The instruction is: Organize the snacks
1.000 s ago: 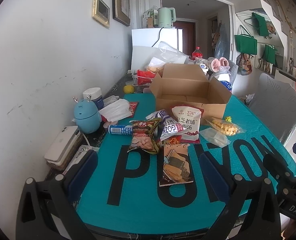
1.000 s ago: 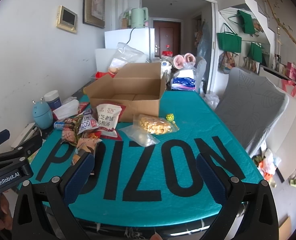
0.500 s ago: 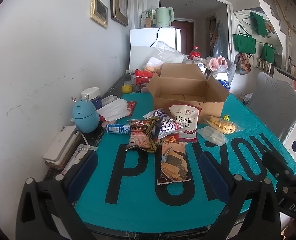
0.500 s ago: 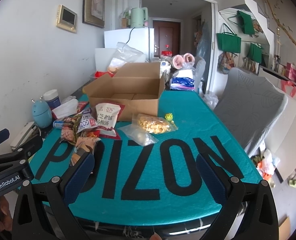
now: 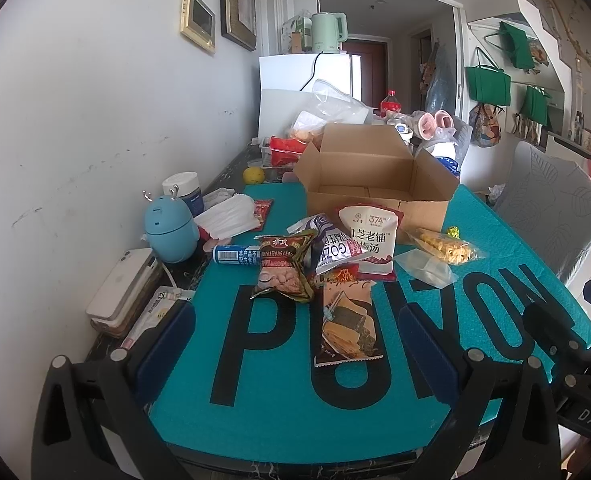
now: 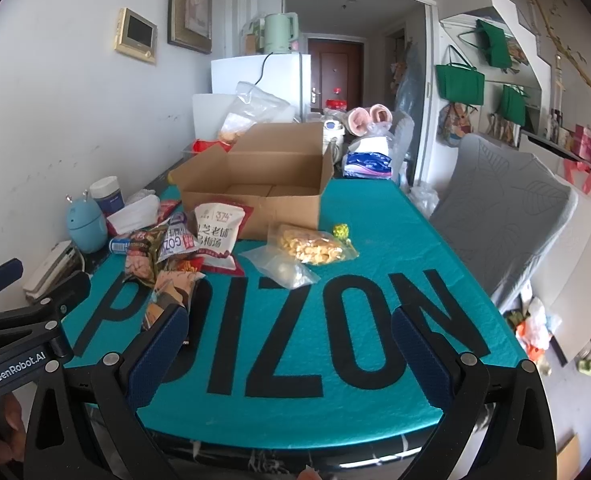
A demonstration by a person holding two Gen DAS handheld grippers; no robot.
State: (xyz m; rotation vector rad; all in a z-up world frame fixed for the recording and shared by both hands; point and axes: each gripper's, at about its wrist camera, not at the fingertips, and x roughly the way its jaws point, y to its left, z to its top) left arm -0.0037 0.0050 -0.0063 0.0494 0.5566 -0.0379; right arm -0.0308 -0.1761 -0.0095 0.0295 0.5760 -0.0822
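The snacks [image 5: 335,256] are heaped on the teal mat [image 5: 279,392] ahead of the left gripper [image 5: 295,344], whose jaws are spread wide with nothing held; the seaweed packet [image 5: 347,324] lies nearest, just beyond its fingertips; the cardboard box [image 5: 375,176] is seen further ahead, open; the right gripper [image 6: 287,344] is likewise held wide and empty, the heap lying ahead to its left.
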